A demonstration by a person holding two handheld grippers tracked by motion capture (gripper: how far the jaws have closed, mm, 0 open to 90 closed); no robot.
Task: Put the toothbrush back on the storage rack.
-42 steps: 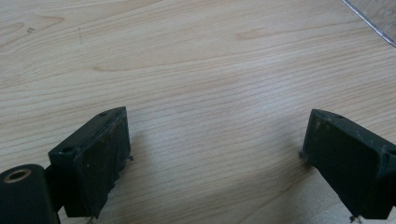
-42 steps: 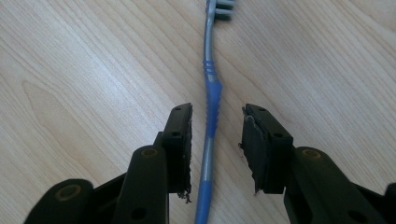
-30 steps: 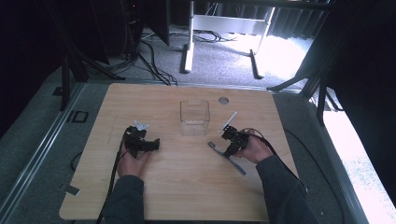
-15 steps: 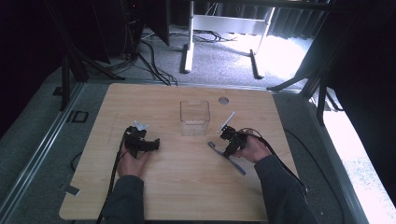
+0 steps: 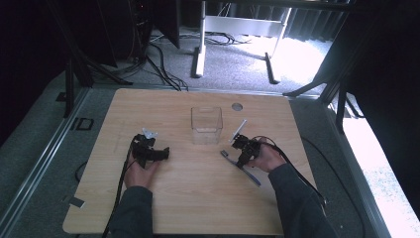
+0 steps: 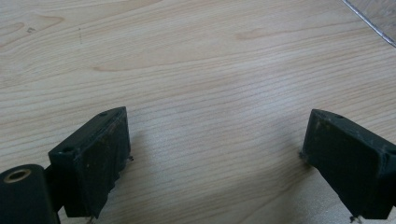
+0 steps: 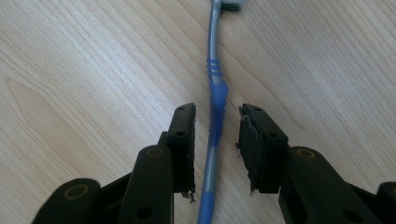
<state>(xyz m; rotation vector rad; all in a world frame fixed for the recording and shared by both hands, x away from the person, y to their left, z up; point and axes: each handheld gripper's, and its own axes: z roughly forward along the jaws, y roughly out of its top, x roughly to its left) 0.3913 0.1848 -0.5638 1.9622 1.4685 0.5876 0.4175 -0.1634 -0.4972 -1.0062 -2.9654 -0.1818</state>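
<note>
Right claw (image 7: 217, 140) has barely shifted, jaws part-open astride blue-grey plastic toothbrush (image 7: 215, 107) lying on wooden surface (image 5: 198, 193), pre-grasp; next squeeze shut; left claw (image 6: 215, 158) wide open, empty, 9 o'clock.

- The high view looks forward and down from above the person's side, far enough back to take in the whole wooden surface (image 5: 198, 198), the floor beyond it and both forearms entering at the bottom.
- The left gripper view rides on the left hand-held gripper (image 6: 215, 163), very near the wood, looking along its two black jaws; a clear container (image 6: 373, 18) edge cuts its top right corner.
- The right gripper view rides on the right hand-held gripper (image 7: 217, 144), also close to the wood, looking along a blue toothbrush (image 7: 217, 107).
- All three share the wood; the high view also holds the container (image 5: 206, 124) and toothbrush (image 5: 242, 168).
</note>
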